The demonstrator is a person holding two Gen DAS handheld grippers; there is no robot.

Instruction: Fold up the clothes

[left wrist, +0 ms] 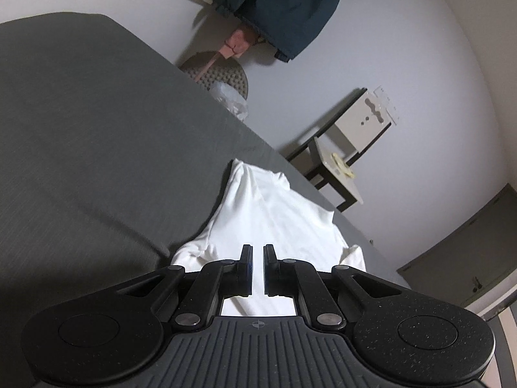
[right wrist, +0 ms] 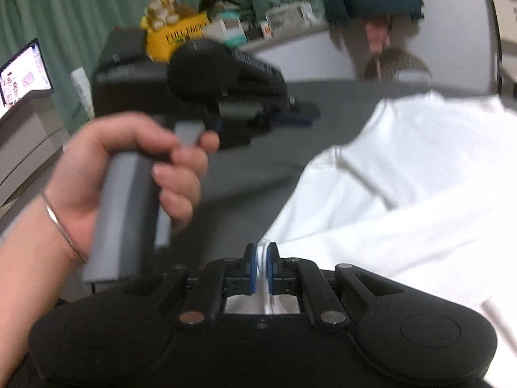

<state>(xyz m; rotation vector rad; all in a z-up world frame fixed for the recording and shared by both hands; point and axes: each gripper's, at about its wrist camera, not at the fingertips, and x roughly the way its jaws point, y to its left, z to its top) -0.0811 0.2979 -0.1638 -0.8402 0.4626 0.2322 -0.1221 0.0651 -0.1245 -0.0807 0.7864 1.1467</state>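
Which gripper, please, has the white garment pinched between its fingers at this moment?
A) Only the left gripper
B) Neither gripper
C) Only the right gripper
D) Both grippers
C: the right gripper has a fold of the white garment clamped between its blue pads, while the left gripper shows an empty gap between its fingers above the cloth.
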